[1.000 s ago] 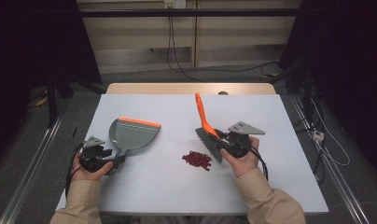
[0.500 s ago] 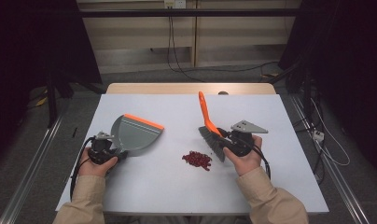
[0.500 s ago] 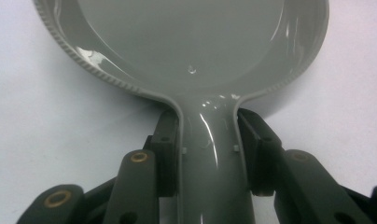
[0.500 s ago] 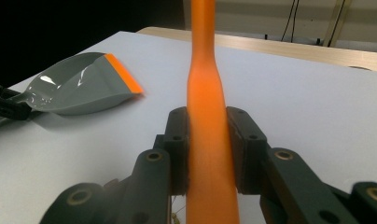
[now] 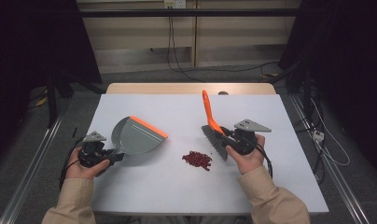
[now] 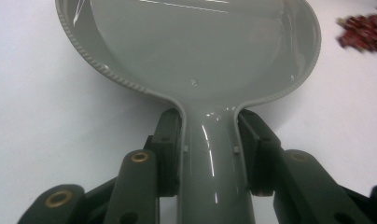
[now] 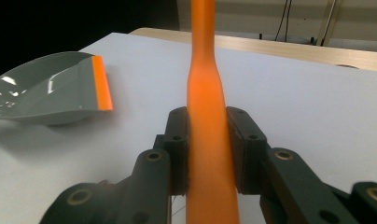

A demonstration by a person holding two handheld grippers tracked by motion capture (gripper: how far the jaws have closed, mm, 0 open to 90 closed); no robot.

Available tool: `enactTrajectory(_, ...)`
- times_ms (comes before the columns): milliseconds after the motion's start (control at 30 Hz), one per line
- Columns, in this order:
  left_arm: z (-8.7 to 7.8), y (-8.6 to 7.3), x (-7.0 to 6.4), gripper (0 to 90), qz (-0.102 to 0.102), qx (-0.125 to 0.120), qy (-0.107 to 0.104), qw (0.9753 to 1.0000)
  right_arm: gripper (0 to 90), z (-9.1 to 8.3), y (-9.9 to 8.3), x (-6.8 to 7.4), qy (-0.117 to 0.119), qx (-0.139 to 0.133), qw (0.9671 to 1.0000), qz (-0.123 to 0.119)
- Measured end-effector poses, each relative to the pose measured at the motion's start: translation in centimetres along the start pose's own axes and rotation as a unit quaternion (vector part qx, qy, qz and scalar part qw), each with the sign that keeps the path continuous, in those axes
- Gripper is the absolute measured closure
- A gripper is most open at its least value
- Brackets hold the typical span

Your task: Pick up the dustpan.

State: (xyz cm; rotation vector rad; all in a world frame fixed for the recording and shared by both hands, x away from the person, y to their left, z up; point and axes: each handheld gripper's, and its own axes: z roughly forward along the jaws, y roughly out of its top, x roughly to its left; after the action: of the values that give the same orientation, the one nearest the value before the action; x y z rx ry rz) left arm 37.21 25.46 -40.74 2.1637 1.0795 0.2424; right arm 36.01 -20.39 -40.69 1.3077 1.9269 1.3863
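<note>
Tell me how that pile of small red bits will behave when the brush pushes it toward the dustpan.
The red bits lie as a loose heap of separate small pieces, so they will probably scatter rather than move as one. Some look rounded and may roll on the smooth white table. The dustpan has a flat orange lip, which should help catch them.

High view: we look forward and down from above our side of the table (image 5: 144,186), both forearms entering at the bottom. Left gripper view: we sit very close, sighting along the jaws onto the dustpan (image 6: 191,56). Right gripper view: equally close, low over the tabletop, facing along the brush handle (image 7: 207,93). All three share the dustpan.
</note>
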Motion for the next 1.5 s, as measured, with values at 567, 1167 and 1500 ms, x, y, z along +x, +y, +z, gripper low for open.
enactTrajectory(567, -0.3, -0.6, -4.1, 63.1, 0.086, 0.025, -0.11, 0.9899, 71.7, 0.5, 0.3, -1.4, -0.024, 0.024, 0.9994, -0.003)
enactTrajectory(1167, 0.9, -1.2, -6.0, 63.0, 0.131, 0.068, -0.152, 0.9773, 71.7, 1.4, -0.1, -1.1, -0.032, 0.06, 0.9971, -0.035)
enactTrajectory(1500, 1.8, -1.3, -7.0, 62.8, 0.157, 0.074, -0.16, 0.9718, 71.7, 2.2, -0.5, 0.3, -0.03, 0.082, 0.9943, -0.061)
